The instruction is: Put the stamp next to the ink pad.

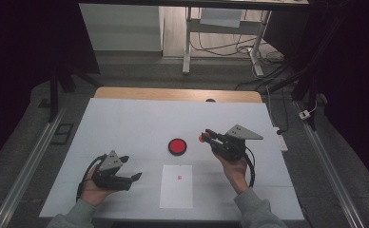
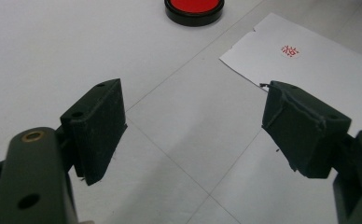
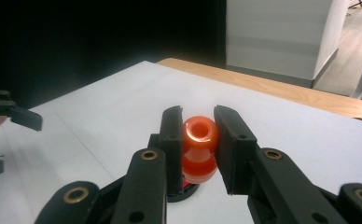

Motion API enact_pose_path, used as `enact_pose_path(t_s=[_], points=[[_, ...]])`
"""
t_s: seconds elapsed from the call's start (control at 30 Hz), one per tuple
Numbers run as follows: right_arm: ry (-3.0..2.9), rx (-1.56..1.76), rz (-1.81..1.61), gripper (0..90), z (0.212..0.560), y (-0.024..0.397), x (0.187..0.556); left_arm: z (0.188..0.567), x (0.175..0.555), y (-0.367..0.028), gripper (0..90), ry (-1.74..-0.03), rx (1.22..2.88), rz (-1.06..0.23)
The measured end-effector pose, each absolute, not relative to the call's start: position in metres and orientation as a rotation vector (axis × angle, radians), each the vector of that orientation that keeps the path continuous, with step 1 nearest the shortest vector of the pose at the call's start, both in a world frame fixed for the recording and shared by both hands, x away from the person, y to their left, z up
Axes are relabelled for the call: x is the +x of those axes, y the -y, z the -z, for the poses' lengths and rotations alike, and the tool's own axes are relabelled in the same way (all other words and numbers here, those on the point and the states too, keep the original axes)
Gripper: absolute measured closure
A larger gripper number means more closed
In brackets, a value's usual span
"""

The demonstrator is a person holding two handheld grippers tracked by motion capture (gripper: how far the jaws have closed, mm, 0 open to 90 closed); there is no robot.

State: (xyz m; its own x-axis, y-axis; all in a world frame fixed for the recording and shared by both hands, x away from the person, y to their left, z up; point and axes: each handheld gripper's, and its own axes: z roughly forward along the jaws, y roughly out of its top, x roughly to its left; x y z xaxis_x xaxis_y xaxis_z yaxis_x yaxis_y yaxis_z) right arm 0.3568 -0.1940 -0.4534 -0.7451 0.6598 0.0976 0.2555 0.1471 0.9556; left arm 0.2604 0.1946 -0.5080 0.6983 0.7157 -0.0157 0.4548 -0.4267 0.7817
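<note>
My right gripper [image 1: 205,137] [image 3: 198,135] is shut on an orange-red stamp handle [image 1: 202,138] [image 3: 200,140] and holds it above the table, just right of the round red ink pad [image 1: 177,146] [image 2: 194,7] in its black case. A white sheet of paper [image 1: 176,190] [image 2: 319,65] lies near the front edge and bears a small red stamp mark [image 1: 179,177] [image 2: 289,50]. My left gripper [image 1: 136,176] [image 2: 193,121] rests low at the front left, open, with nothing between its jaws. Its tip [image 3: 16,115] also appears at the far left of the right gripper view.
The white table top [image 1: 125,123] has a wooden strip [image 1: 178,93] along its far edge. Metal rails [image 1: 30,161] run along both sides. Beyond the table are a desk frame [image 1: 187,47] and cables on the floor [image 1: 268,57].
</note>
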Motion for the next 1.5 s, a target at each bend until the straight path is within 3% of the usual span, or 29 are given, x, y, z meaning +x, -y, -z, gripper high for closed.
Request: enact_pose_path(t_s=[0.9,1.5], points=[[-2.142,0.919,-1.495,72.6,0.466,0.195,0.384,0.509,0.261,-0.194,21.4,-0.895,2.097,-0.41],[-2.245,0.955,-1.375,72.6,0.495,0.181,0.407,0.509,0.261,-0.194,21.3,-0.899,2.099,-0.408]])
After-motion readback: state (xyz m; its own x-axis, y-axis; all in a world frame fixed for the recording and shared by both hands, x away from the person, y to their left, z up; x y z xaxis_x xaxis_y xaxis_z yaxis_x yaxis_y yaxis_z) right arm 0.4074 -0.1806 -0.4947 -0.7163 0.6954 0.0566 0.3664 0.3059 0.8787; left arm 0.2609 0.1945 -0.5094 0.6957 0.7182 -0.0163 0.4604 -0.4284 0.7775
